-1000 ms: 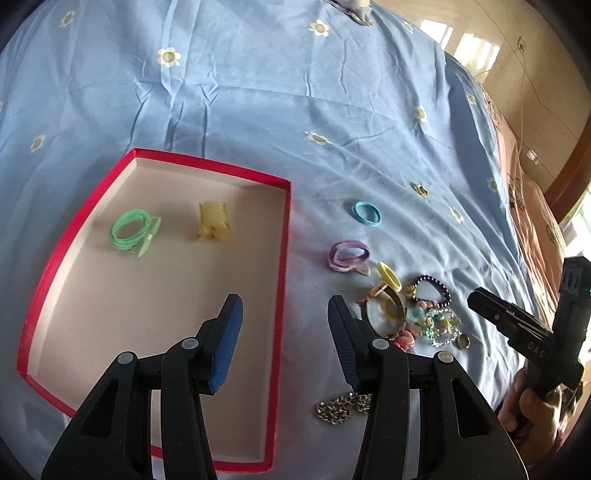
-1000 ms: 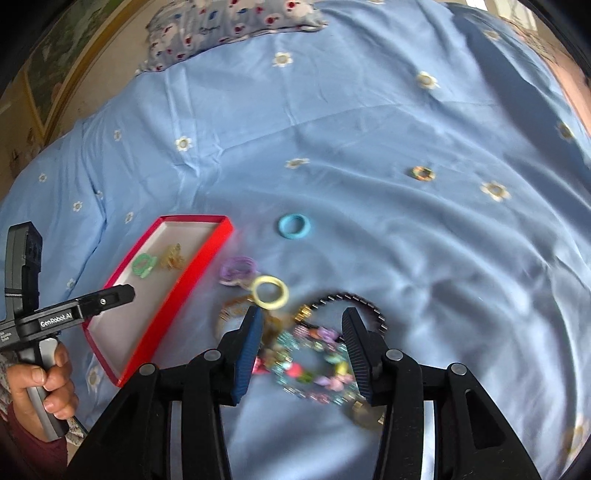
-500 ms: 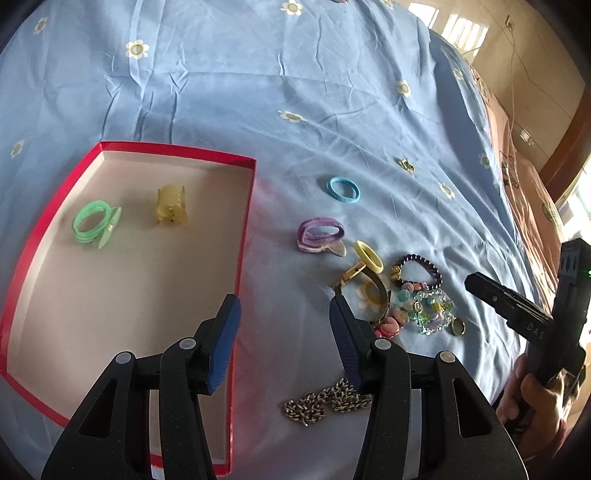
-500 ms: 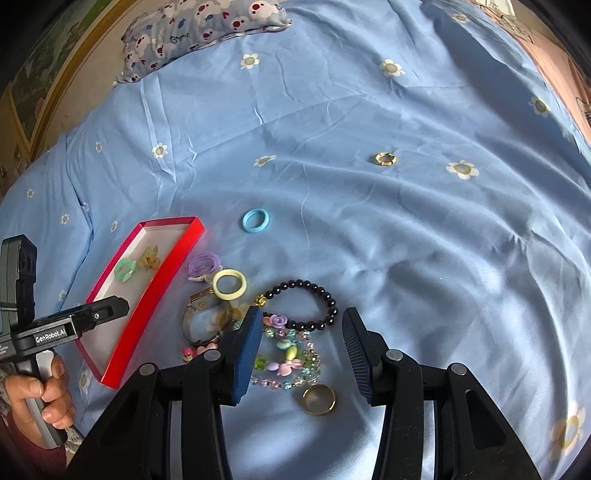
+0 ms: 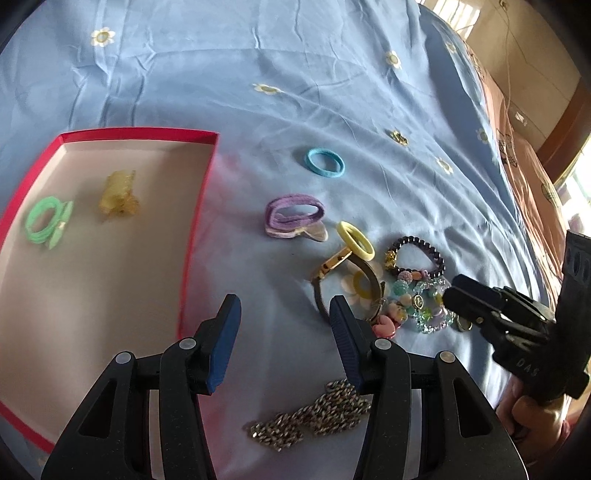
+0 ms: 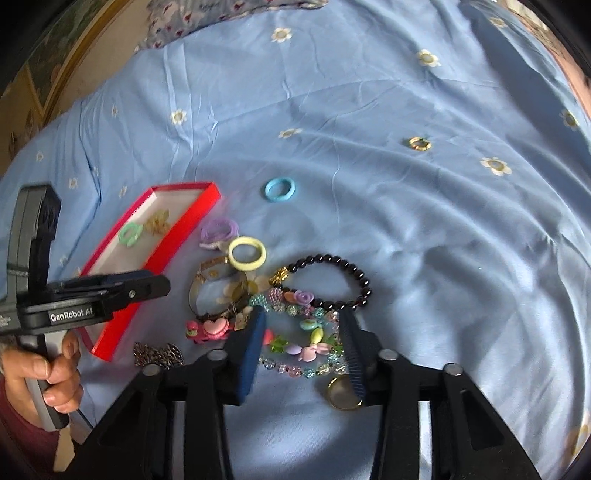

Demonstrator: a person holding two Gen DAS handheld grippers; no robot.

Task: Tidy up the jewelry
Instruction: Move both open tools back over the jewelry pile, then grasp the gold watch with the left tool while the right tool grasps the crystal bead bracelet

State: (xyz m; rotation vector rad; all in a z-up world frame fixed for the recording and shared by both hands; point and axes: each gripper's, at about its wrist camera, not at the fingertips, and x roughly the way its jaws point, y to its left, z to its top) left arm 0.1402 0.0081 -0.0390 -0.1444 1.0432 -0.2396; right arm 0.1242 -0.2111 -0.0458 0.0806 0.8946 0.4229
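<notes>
A red-rimmed tray (image 5: pixel 207 177) lies on the blue bedsheet and holds a green hair tie (image 5: pixel 46 220) and a yellow clip (image 5: pixel 118 194). Right of it lie a blue ring (image 5: pixel 325 162), a purple hair tie (image 5: pixel 293 216), a yellow ring (image 5: pixel 355 240), a gold bangle (image 5: pixel 345 280), a black bead bracelet (image 6: pixel 332 282), a colourful bead bracelet (image 6: pixel 306 332), a pink charm (image 6: pixel 208 328), a gold ring (image 6: pixel 341 393) and a silver chain (image 5: pixel 314 413). My left gripper (image 5: pixel 284 317) is open above the sheet beside the tray. My right gripper (image 6: pixel 304 332) is open, low over the colourful bracelet.
A small gold ring (image 6: pixel 420 143) lies alone farther out on the sheet. A patterned pillow (image 6: pixel 221 11) lies at the far end of the bed. The bed's right edge and a wooden floor (image 5: pixel 535 48) show in the left wrist view.
My left gripper has moved right, off the tray toward the jewelry pile. My right gripper has drawn back, then come in low over the colourful bracelet. Both stay open.
</notes>
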